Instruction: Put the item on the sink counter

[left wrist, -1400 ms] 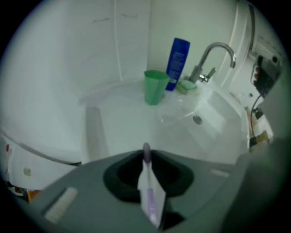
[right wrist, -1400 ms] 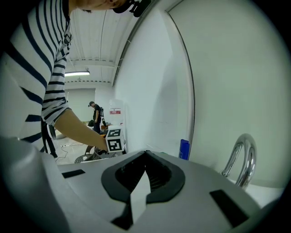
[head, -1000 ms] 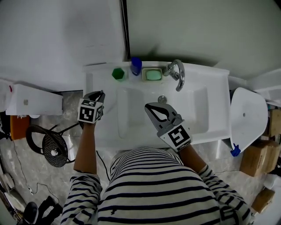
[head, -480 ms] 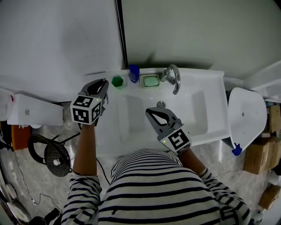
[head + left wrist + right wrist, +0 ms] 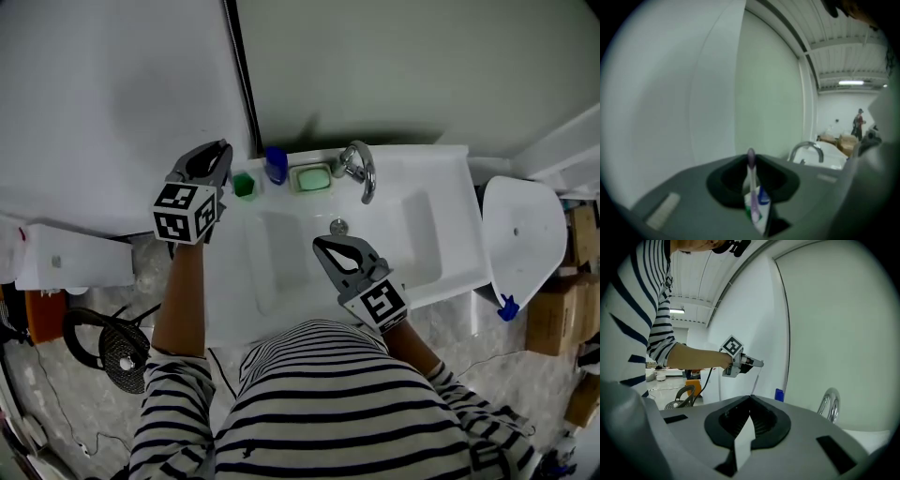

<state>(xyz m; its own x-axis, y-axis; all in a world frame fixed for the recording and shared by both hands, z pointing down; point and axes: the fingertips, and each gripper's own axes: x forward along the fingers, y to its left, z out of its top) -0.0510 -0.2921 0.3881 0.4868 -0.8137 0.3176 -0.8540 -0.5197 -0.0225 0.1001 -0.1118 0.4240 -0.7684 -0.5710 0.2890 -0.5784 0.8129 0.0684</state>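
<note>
My left gripper (image 5: 218, 150) is raised by the wall at the sink's back left corner, shut on a thin toothbrush (image 5: 751, 187) with a purple handle. In the right gripper view the toothbrush (image 5: 756, 376) hangs down from the left gripper (image 5: 757, 363). A green cup (image 5: 244, 184), a blue bottle (image 5: 275, 164) and a soap dish (image 5: 310, 177) stand along the back of the white sink counter (image 5: 412, 178), just right of the left gripper. My right gripper (image 5: 328, 246) is shut and empty over the basin (image 5: 281, 253), near the drain (image 5: 337, 226).
A chrome faucet (image 5: 356, 167) curves over the basin's back edge. A white toilet lid (image 5: 520, 239) stands right of the sink, with cardboard boxes (image 5: 553, 319) beyond. A white cabinet (image 5: 66, 258) and a black fan (image 5: 108, 342) sit at the left.
My left gripper has risen from the sink's left rim and moved back toward the wall beside the green cup. The right gripper has barely moved.
</note>
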